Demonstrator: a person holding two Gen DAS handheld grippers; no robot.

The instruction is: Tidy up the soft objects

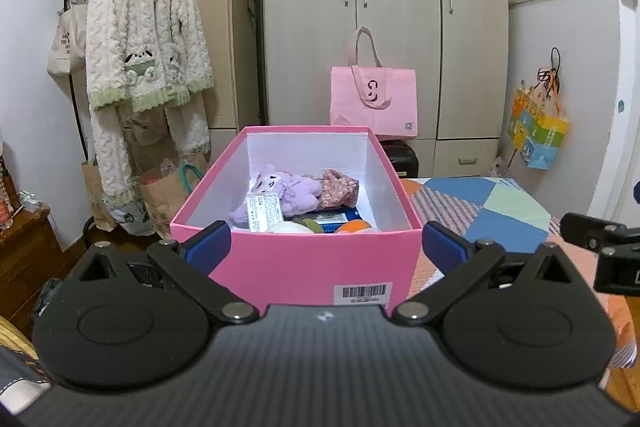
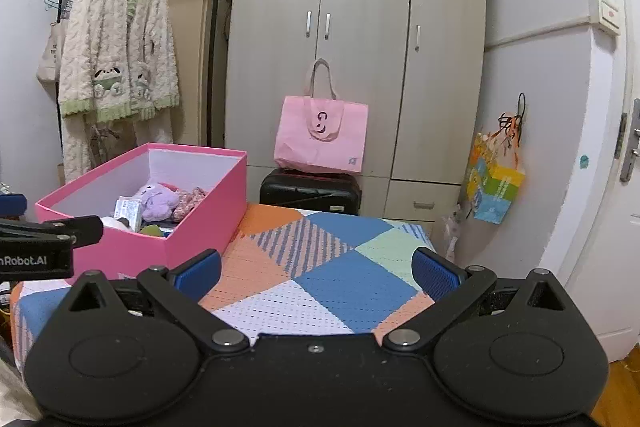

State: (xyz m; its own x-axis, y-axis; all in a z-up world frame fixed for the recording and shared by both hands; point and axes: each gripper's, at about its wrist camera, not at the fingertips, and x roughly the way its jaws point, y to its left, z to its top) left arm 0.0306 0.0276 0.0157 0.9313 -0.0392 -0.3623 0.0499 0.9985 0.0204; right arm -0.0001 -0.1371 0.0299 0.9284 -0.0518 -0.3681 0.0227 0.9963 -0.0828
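Observation:
An open pink box (image 1: 296,263) stands on a patchwork-covered table (image 2: 336,287). Inside lie a purple plush toy (image 1: 280,189), a floral fabric pouch (image 1: 338,189), a white soft item (image 1: 290,227), an orange one (image 1: 352,226) and a green one between them. My left gripper (image 1: 326,245) is open and empty, its fingers either side of the box's near wall. My right gripper (image 2: 316,273) is open and empty over the bare table, right of the box (image 2: 188,227). The plush (image 2: 158,203) shows there too.
A pink tote bag (image 2: 322,139) sits on a black suitcase (image 2: 310,193) before the wardrobe (image 2: 360,47). A fleece robe (image 1: 146,39) hangs on a rack at left. A colourful gift bag (image 2: 494,187) hangs at right, near a door.

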